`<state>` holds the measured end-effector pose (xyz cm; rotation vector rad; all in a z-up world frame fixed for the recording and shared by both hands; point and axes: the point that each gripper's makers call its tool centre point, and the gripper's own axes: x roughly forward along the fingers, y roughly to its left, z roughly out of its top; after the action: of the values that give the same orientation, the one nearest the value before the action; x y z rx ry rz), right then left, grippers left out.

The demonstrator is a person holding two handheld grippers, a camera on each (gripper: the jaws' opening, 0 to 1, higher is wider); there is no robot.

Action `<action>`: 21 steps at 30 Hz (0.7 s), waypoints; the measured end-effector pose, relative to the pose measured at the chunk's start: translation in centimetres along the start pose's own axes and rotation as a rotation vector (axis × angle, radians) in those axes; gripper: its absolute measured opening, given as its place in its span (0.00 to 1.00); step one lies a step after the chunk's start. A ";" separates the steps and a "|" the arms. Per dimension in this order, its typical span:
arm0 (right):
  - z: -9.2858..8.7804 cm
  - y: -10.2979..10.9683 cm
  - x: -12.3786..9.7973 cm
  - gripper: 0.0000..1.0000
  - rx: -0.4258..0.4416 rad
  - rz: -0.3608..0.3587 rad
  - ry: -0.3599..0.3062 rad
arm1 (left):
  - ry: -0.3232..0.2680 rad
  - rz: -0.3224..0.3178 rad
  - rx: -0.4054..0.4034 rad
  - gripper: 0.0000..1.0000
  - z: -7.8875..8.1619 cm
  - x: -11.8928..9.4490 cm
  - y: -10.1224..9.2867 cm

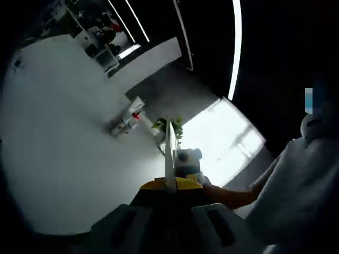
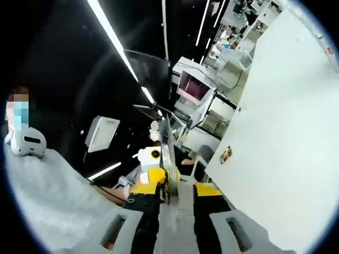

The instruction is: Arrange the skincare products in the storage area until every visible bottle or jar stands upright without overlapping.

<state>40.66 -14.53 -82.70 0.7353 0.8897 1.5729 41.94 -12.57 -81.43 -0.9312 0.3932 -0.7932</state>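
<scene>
both the left gripper (image 1: 169, 159) and the right gripper (image 2: 165, 153) have their jaws closed on nothing; lower them toward the workspace before reaching for bottles.

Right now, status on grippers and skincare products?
Left gripper jaws shut, empty. Right gripper same. Skincare products lying on white surface, untouched. Plant nearby.

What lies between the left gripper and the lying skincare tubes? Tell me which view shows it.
Nothing: in the left gripper view, the stretch of white table from the left gripper to the tubes is bare.
</scene>
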 end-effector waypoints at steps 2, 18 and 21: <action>0.3 0.5 -0.1 0.00 0.046 0.046 -0.028 | -0.006 0.009 -0.020 0.00 0.1 -0.1 0.3; 1.9 1.8 -1.9 0.00 0.230 0.182 -0.087 | -0.121 -0.109 -0.141 0.00 2.3 -0.8 -1.4; 2.3 1.6 -2.4 0.00 0.239 0.179 -0.110 | -0.147 -0.117 -0.192 0.00 2.8 -1.1 -1.3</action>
<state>42.22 -16.68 -80.13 1.0868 0.9617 1.5807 42.39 -10.64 -78.79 -1.1934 0.2920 -0.7970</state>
